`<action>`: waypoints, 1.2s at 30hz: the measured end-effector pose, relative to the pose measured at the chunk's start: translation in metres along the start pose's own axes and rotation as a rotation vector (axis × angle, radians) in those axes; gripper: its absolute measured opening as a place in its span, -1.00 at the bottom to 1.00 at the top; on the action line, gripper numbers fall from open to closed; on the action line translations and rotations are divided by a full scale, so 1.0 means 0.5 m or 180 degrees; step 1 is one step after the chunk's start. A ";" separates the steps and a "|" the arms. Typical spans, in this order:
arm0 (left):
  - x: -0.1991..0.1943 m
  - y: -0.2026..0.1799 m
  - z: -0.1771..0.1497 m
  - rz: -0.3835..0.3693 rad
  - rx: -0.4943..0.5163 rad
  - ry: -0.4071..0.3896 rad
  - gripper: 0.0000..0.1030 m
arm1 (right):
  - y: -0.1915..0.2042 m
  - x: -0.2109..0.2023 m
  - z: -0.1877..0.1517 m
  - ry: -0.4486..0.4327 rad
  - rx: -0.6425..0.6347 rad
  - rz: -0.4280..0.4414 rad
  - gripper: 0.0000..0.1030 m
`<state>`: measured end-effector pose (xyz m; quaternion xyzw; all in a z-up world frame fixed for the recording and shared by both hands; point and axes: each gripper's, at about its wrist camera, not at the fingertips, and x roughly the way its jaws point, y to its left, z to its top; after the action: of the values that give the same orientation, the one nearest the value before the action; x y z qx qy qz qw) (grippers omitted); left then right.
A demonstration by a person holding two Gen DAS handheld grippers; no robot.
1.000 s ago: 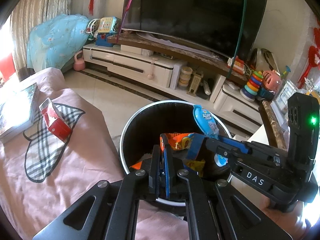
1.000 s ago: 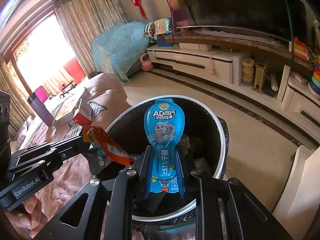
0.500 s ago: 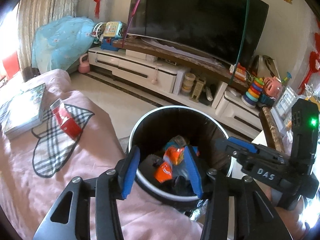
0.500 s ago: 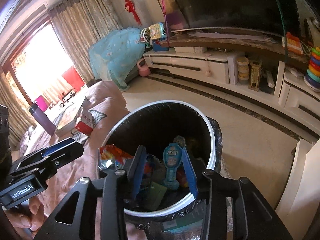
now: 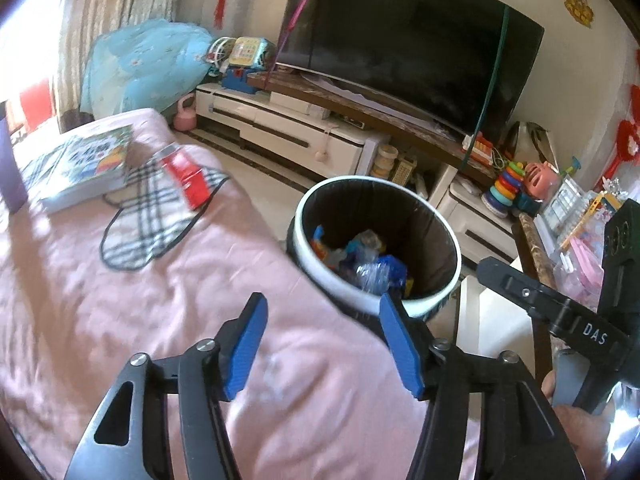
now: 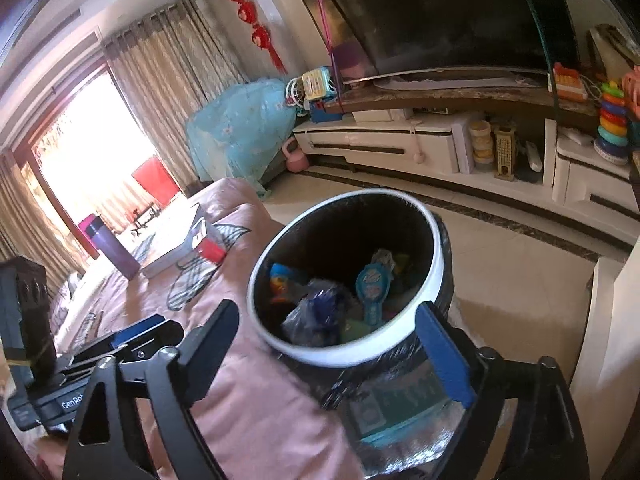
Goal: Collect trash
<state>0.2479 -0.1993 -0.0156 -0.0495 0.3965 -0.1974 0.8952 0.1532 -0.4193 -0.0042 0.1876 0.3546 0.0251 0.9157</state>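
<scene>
Trash bin (image 5: 376, 302): round, white rim, black liner, seen just ahead of both grippers, standing on the floor hard against the edge of the pink-covered surface (image 5: 120, 320). Wrappers lie loose inside: a blue lollipop-shaped packet (image 6: 374, 290) toward the right gripper's side, an orange wrapper (image 6: 280, 282) on the far left of the pile, crumpled clear plastic (image 5: 370, 274) in the middle.

Left gripper (image 5: 320, 344): jaws have just been opening, now spread about halfway; nothing is held between the blue pads. It is positioned over the pink cover, with the bin rim just past its right pad.

Right gripper (image 6: 340, 344): jaws have just been opening, now spread wide, empty. The bin's near rim is framed between its fingers without being touched.

Further out, ahead-left of the left gripper: a red carton (image 5: 186, 174) is lying on a plaid patch, with a book (image 5: 84, 168) just beyond it and a purple tumbler (image 6: 110, 250) further left.

TV cabinet (image 5: 288, 136) and television (image 5: 408, 44) are seen well behind the bin.
</scene>
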 end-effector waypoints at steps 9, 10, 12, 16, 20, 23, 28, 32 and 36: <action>-0.104 0.046 -0.109 0.0007 -0.0164 -0.0075 0.31 | 0.037 -0.052 -0.083 -0.0076 0.0084 0.0073 0.89; -0.118 0.051 -0.115 -0.0011 -0.0184 -0.0105 0.33 | 0.041 -0.056 -0.091 -0.0082 0.0086 0.0078 0.90; -0.150 0.056 -0.131 -0.0025 -0.0208 -0.0205 0.43 | 0.051 -0.066 -0.106 -0.0087 0.0070 0.0080 0.91; -0.215 0.065 -0.160 0.0026 -0.0196 -0.0475 0.57 | 0.075 -0.096 -0.124 -0.0198 -0.0042 0.0034 0.93; -0.280 0.055 -0.193 0.0113 -0.0107 -0.0749 0.62 | 0.110 -0.151 -0.124 -0.0505 -0.0176 -0.0029 0.95; -0.330 0.049 -0.222 0.0213 -0.0032 -0.1011 0.75 | 0.145 -0.210 -0.125 -0.0979 -0.0391 -0.0105 1.00; -0.372 0.027 -0.283 0.0555 0.0103 -0.1411 0.99 | 0.184 -0.239 -0.158 -0.1479 -0.0799 -0.0421 1.00; -0.367 0.010 -0.318 0.0743 0.0194 -0.1439 0.99 | 0.183 -0.213 -0.180 -0.1395 -0.0806 -0.0436 1.00; -0.362 0.001 -0.344 0.0854 0.0210 -0.1423 0.99 | 0.173 -0.188 -0.193 -0.1187 -0.0754 -0.0448 1.00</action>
<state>0.0129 -0.1160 -0.0078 -0.0096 0.1852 -0.0739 0.9799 0.0271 -0.3246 0.0216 0.0550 0.1861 -0.0325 0.9805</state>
